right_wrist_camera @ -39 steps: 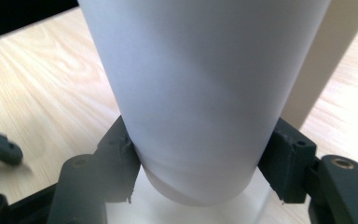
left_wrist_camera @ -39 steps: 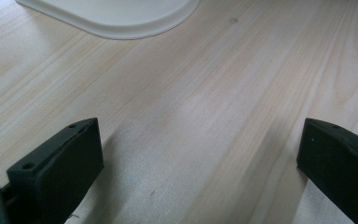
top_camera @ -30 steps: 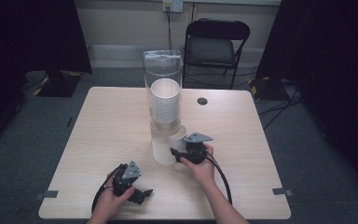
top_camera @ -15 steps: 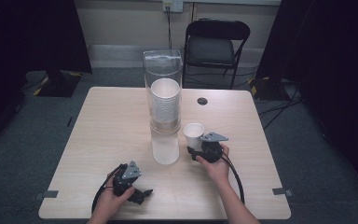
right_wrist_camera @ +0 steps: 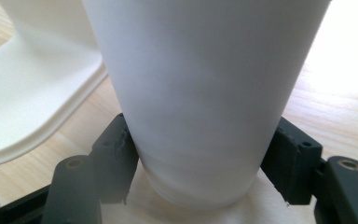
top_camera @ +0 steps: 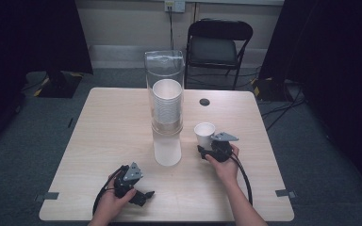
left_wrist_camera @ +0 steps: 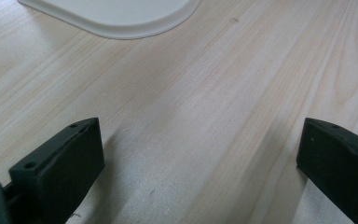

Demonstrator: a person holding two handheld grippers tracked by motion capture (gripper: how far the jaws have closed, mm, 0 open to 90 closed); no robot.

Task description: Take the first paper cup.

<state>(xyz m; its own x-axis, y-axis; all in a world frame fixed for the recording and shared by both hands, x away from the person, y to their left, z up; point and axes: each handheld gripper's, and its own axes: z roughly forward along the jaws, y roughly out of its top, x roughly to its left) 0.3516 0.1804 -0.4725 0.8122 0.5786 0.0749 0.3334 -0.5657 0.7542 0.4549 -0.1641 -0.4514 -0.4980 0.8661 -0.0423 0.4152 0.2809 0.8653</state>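
One pale wood table [top_camera: 103, 141] on grey carpet [top_camera: 320, 169], black chair [top_camera: 219, 44] behind.

White cup [top_camera: 204, 133], black tool [top_camera: 210, 149], pale wood-grain table [top_camera: 108, 127]

The high view looks forward and down from above the person's side, taking in the whole worktop [top_camera: 113, 136] and a chair [top_camera: 219, 47] beyond. The left gripper view sits low, close to the wood, facing the dispenser base [left_wrist_camera: 116, 18]. The right gripper view looks closely at a paper cup [right_wrist_camera: 205, 93]; all three share the dispenser.
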